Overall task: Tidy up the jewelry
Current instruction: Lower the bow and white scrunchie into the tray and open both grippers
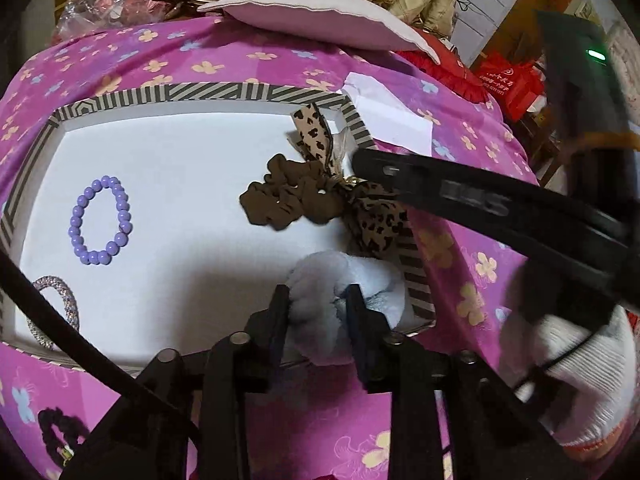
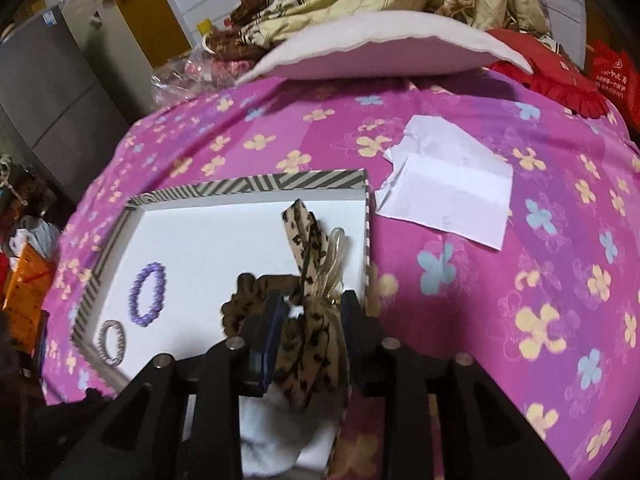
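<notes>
Leopard scrunchie (image 2: pixel 308 356): possibly no label.

trays 1 (image 1: pixel 224 94) | bracelets 2 (image 1: pixel 101 221) | scrunchies 3 (image 1: pixel 292 200) | paper sheets 1 (image 2: pixel 448 196) | pillows 1 (image 2: pixel 380 46)

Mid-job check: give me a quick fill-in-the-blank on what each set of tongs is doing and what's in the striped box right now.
1. The left tongs are closed on a fluffy light ____ scrunchie.
2. The right tongs straddle the leopard-print ____ of the brown scrunchie.
3. The purple bead bracelet lies ____ the striped box.
4. A black scrunchie lies outside the box, on the ____ floral sheet.

Missing words: blue; bow; inside; pink
</notes>
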`<move>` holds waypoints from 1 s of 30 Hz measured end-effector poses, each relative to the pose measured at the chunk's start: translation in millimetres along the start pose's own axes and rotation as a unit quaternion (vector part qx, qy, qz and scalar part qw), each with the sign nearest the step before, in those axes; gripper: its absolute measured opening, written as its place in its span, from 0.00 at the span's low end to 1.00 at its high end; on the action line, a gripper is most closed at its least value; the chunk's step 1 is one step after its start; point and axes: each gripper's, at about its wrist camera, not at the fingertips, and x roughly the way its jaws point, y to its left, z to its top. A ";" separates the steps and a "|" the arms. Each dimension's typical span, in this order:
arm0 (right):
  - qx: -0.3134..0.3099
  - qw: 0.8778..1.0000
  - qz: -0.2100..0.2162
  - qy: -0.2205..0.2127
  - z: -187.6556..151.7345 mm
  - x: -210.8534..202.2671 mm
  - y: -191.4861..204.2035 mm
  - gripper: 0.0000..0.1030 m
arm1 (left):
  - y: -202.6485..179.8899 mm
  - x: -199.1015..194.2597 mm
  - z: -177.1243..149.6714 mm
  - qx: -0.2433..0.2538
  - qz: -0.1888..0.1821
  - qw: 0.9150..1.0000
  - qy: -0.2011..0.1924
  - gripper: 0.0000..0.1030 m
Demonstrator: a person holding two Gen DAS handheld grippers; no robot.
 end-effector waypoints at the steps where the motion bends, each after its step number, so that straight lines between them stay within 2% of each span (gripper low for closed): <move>1: 0.000 1.000 0.000 -0.005 -2.5 -6.5 -0.7 0.35 | -0.1 -2.5 -1.0 0.002 0.001 1.000 -0.003 0.42; 5: 0.002 1.000 0.002 -0.020 -10.7 -27.6 -2.9 0.43 | -1.4 -17.4 -3.4 0.015 0.011 1.000 -0.017 0.49; 7: 0.003 1.000 0.003 -0.023 -15.8 -36.4 -3.1 0.43 | -2.8 -26.5 -5.4 0.023 0.019 0.999 -0.025 0.51; 15: -0.003 1.000 -0.003 -0.027 -45.1 -67.0 6.0 0.47 | -2.5 -63.6 -19.8 0.035 0.067 0.995 -0.063 0.51; 22: -0.012 0.999 0.006 -0.031 -78.6 -93.1 29.0 0.49 | -4.3 -94.0 -48.3 0.061 0.105 0.989 -0.089 0.51; 30: -0.012 1.000 0.009 -0.026 -117.1 -105.8 49.9 0.56 | 10.7 -111.3 -77.4 0.042 0.127 0.986 -0.096 0.51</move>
